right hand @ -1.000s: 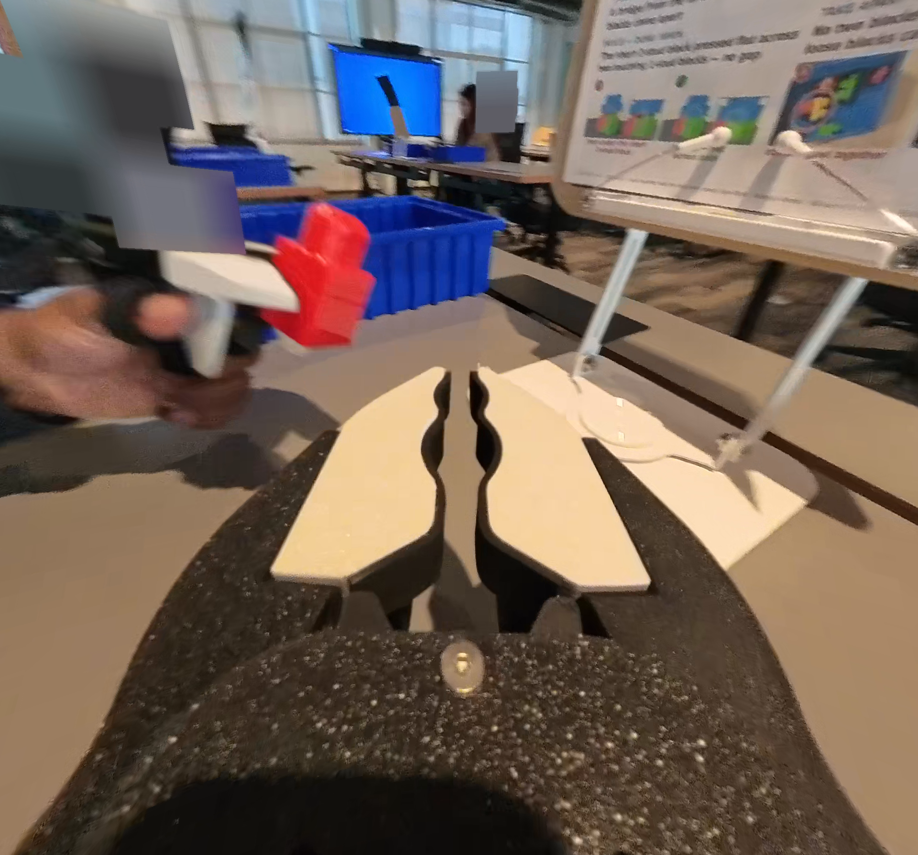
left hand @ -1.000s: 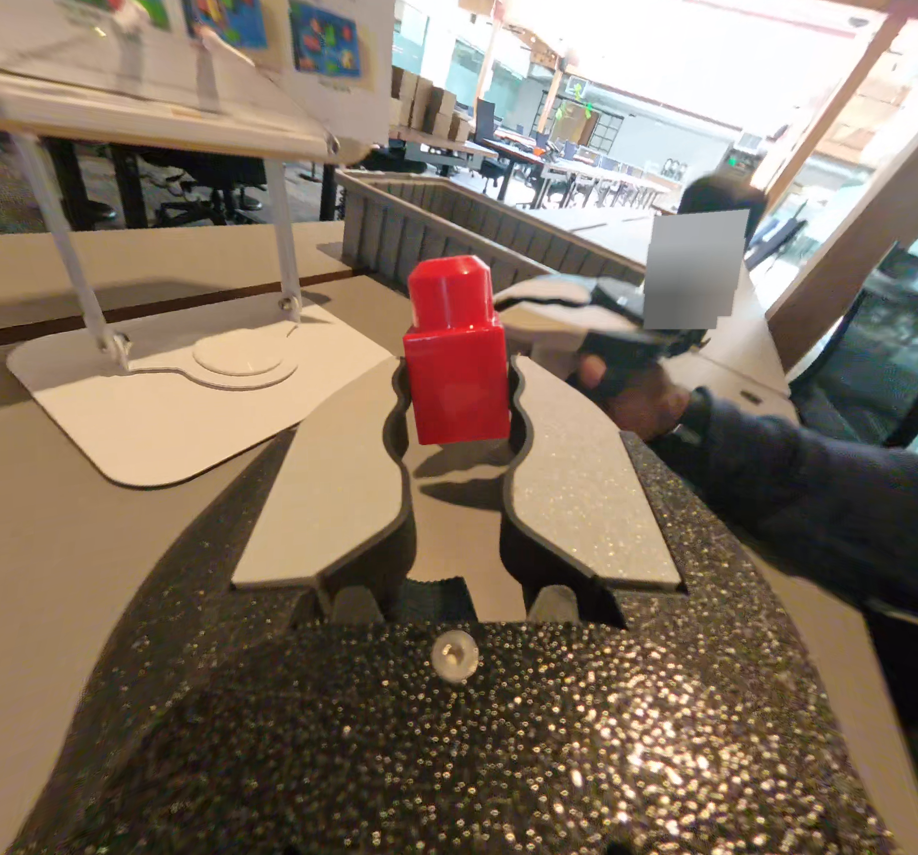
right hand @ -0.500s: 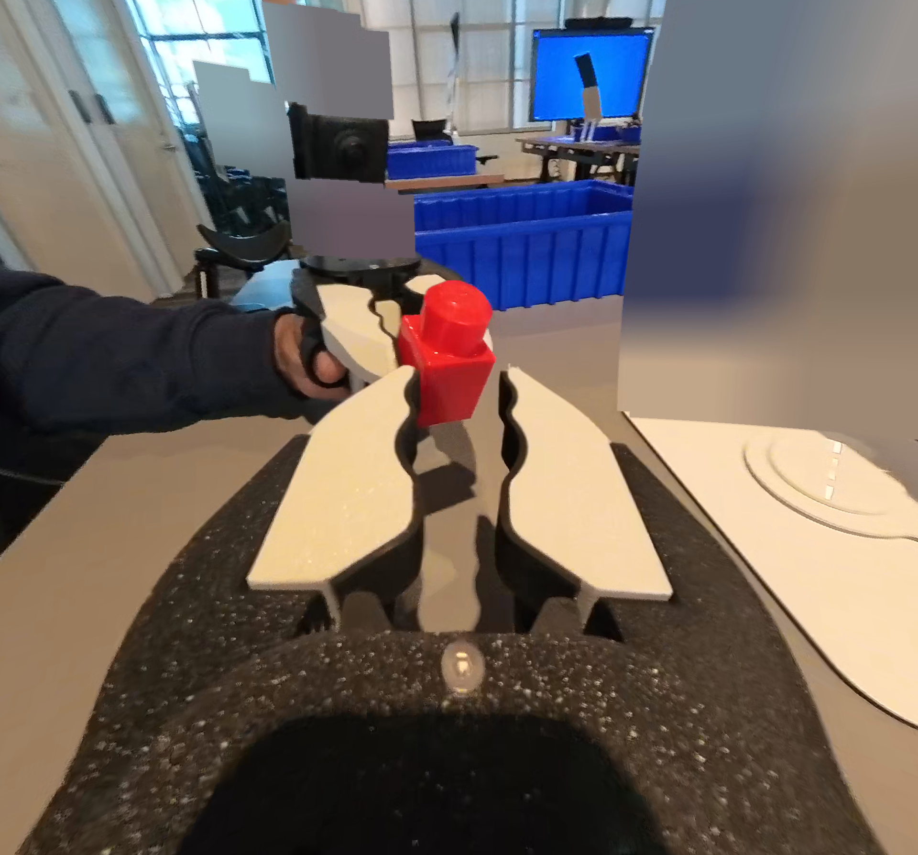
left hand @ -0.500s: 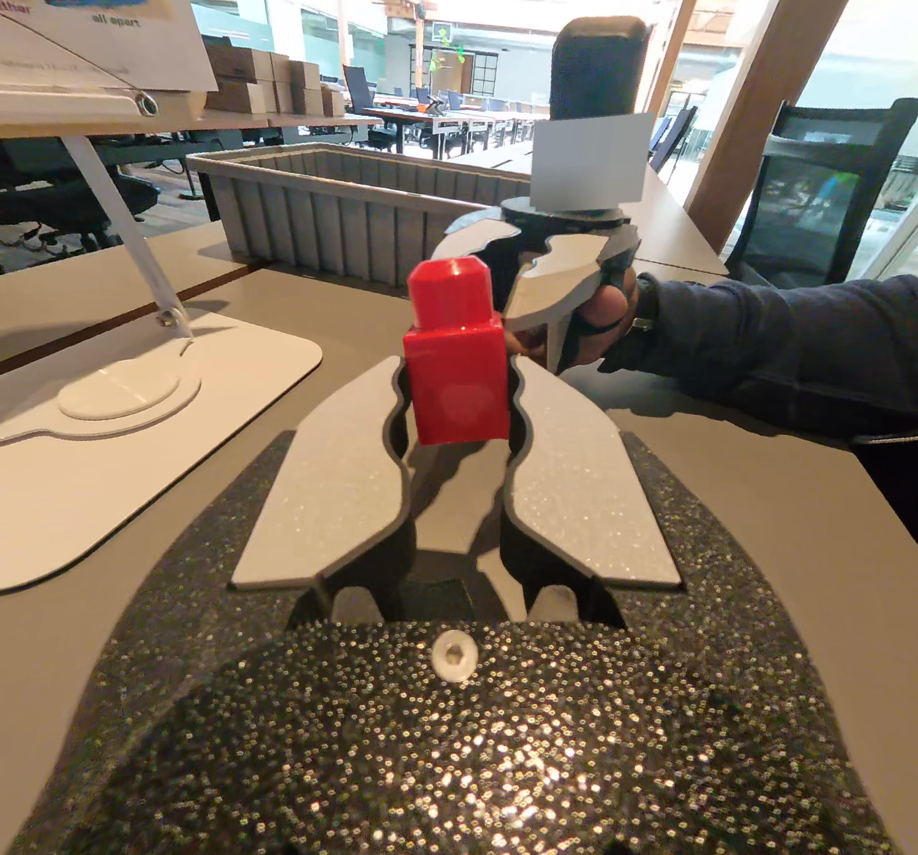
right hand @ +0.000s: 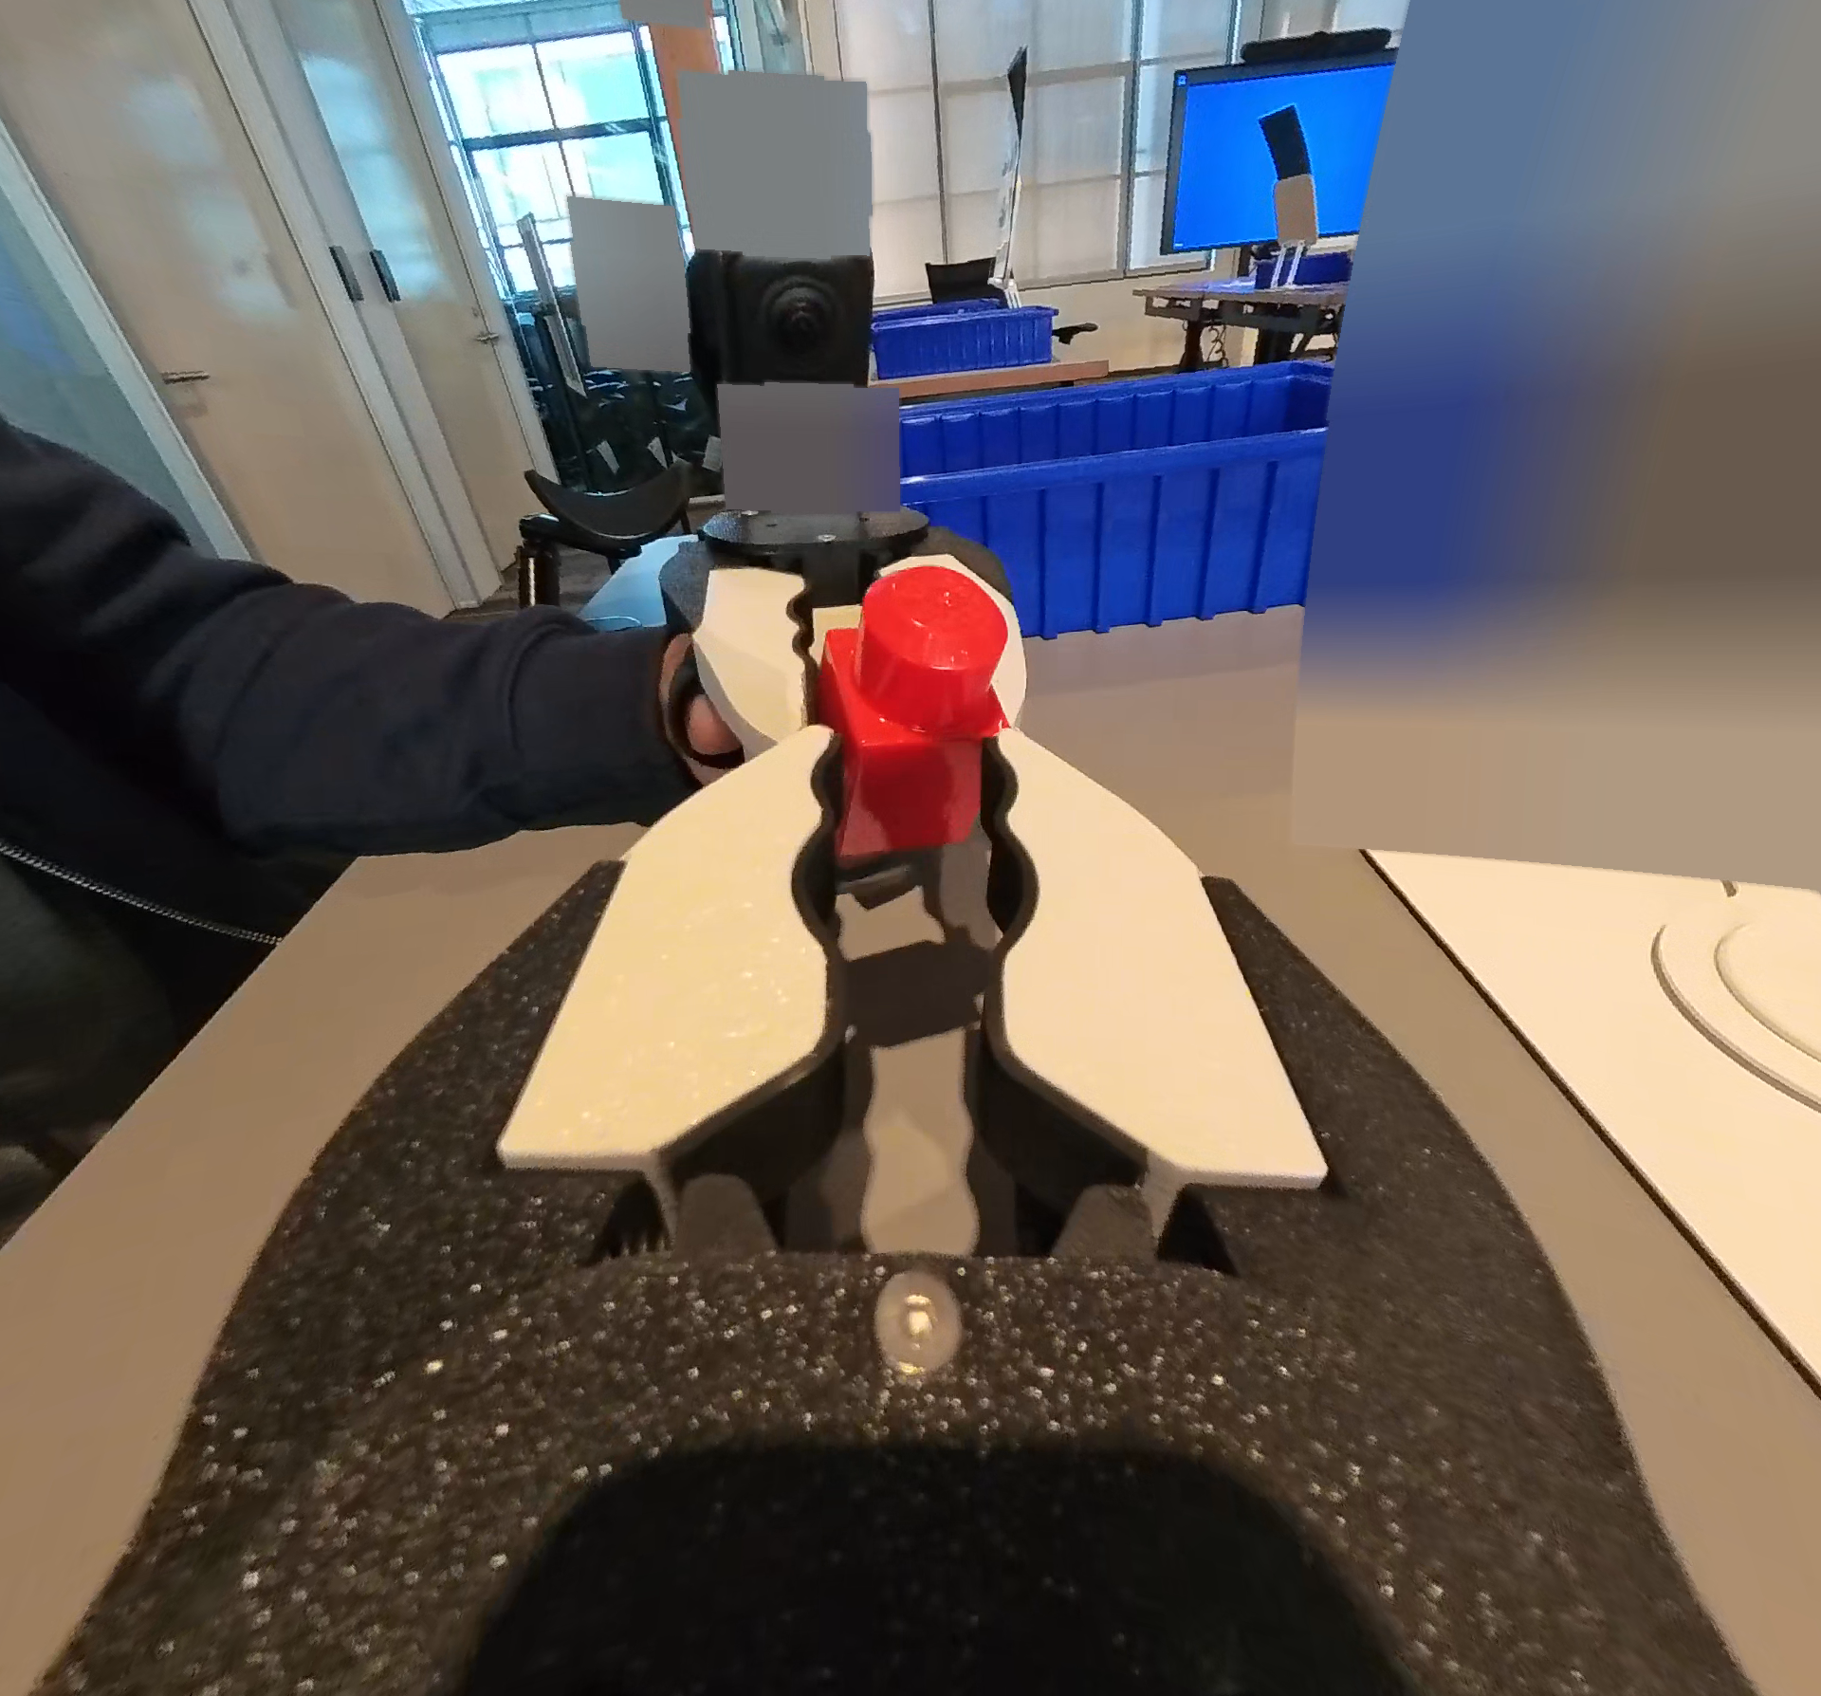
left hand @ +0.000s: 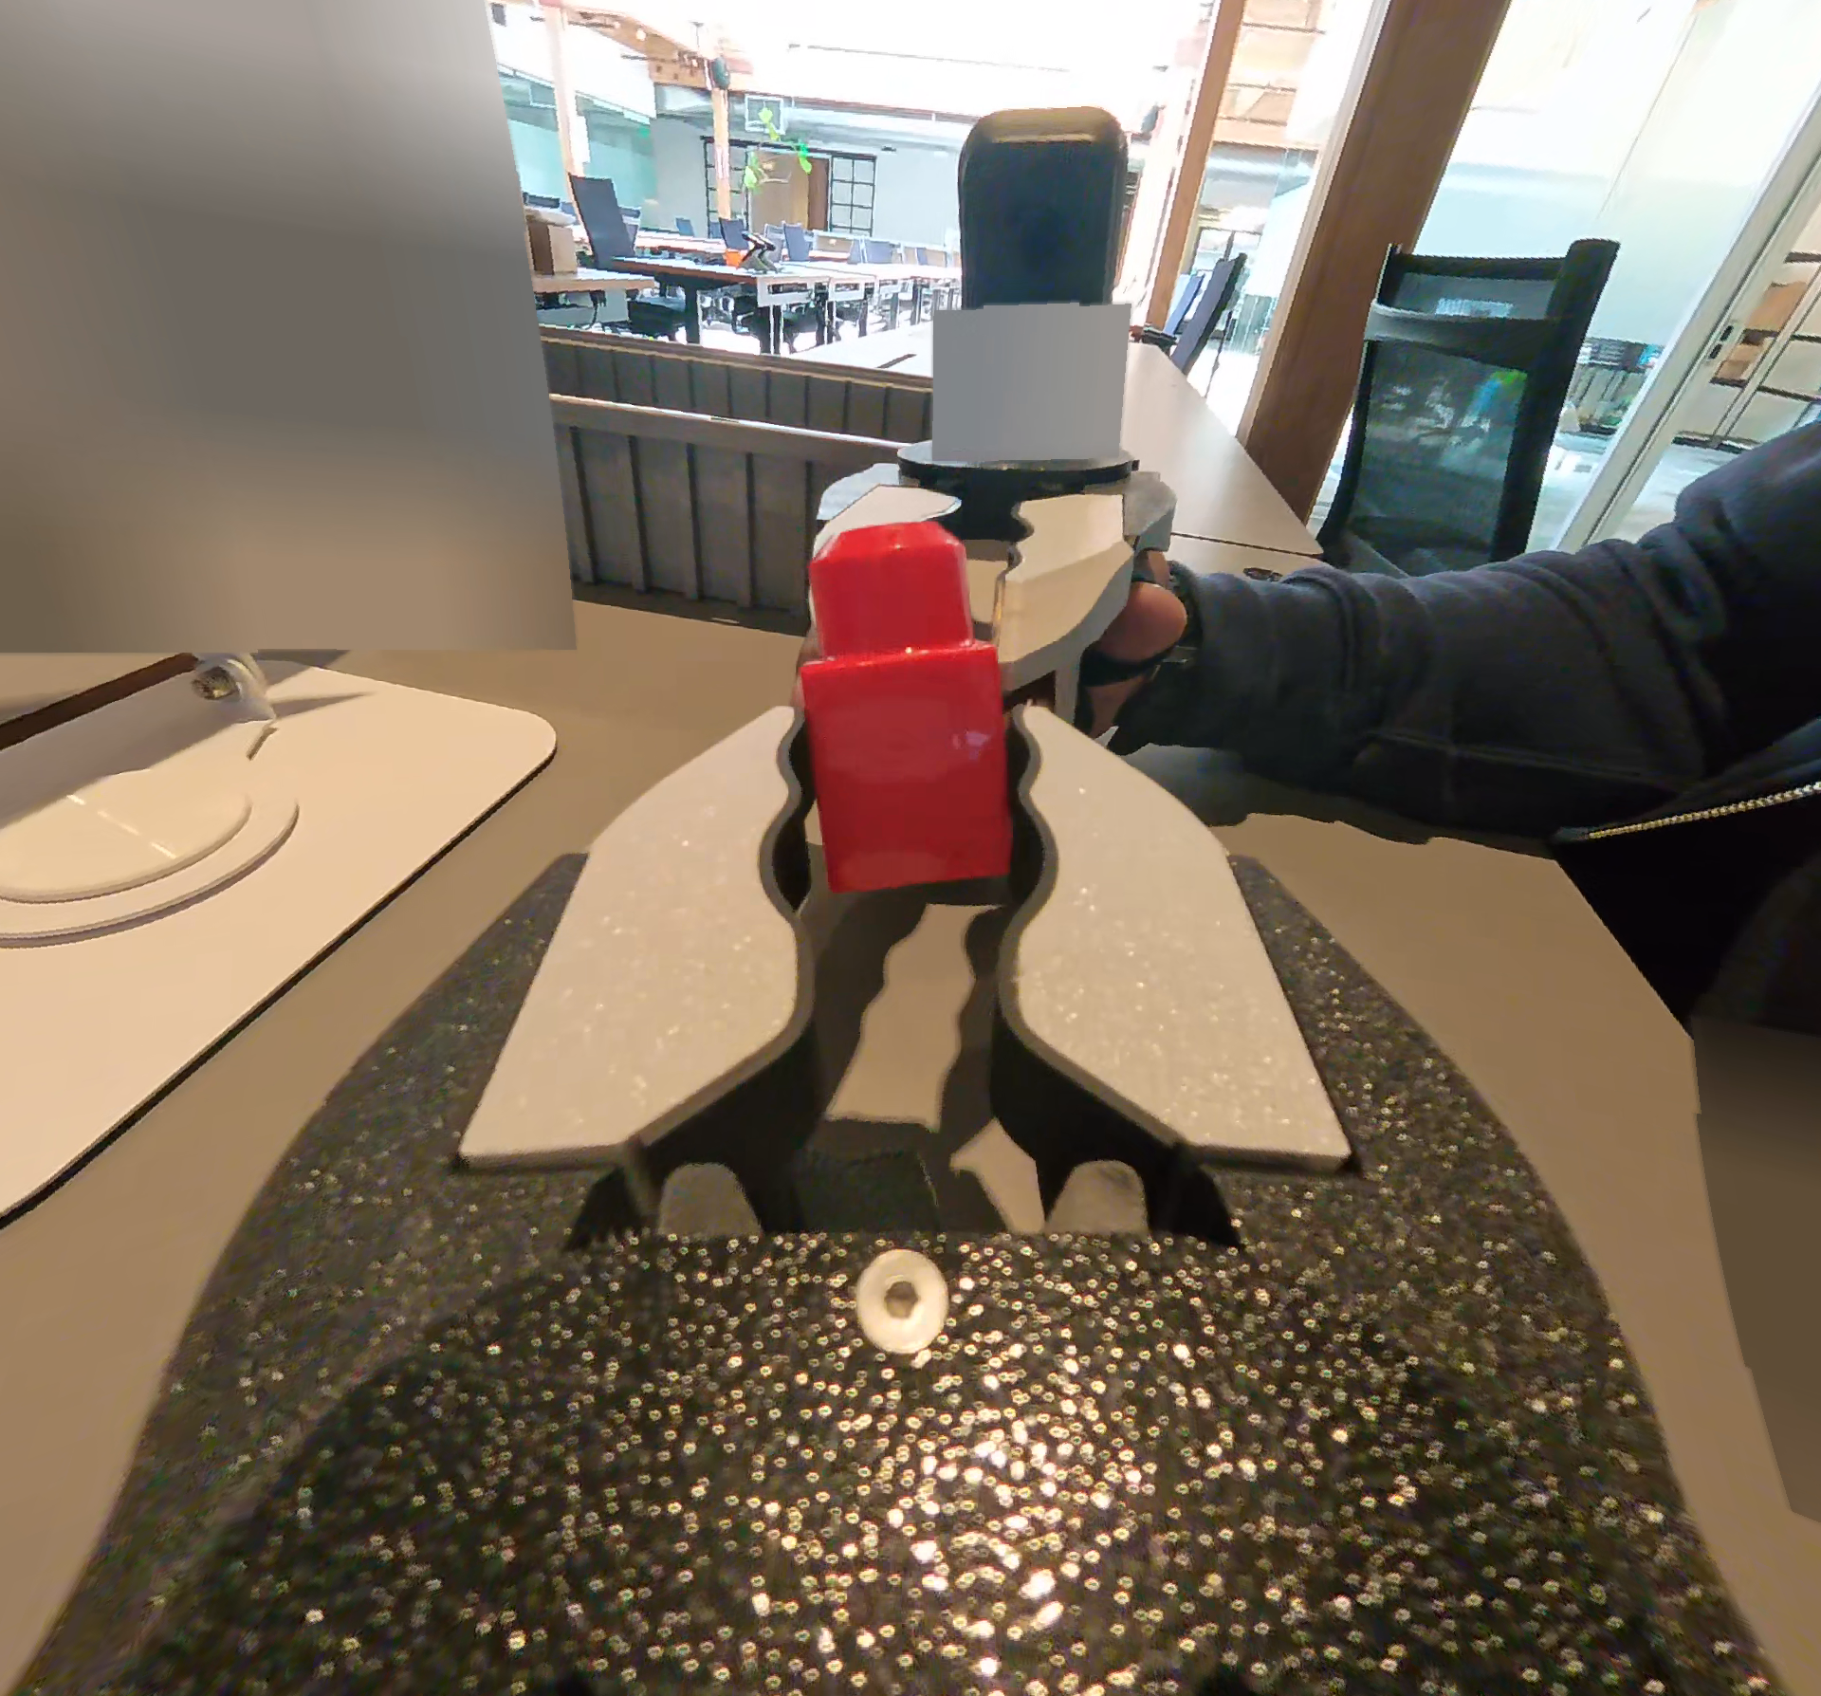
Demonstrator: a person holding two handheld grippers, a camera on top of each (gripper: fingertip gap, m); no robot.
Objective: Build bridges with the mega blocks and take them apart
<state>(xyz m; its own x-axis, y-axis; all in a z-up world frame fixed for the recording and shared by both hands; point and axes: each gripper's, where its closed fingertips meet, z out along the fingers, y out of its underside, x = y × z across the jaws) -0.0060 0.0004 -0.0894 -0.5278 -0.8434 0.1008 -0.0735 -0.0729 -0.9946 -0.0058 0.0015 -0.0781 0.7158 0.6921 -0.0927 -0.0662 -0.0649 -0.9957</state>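
A red mega block with one stud on top is held upright above the tan table. My left gripper is shut on its body. In the right wrist view the same block sits between the tips of my right gripper, whose jaws are spread and flank the block closely from the opposite side. I cannot tell if they touch it. The two grippers face each other, and the left gripper's fingers show behind the block. The right gripper's fingers show behind the stud in the left wrist view.
A white stand base lies on the table beside the grippers; it also shows in the right wrist view. A grey bin stands behind the right gripper, a blue bin behind the left. A dark sleeve reaches in. Less than 4 cm separates the two grippers' tips.
Both grippers have swung to face each other and closed the distance. My right gripper opened and now has the red block between its tips. The left gripper kept hold of the block.
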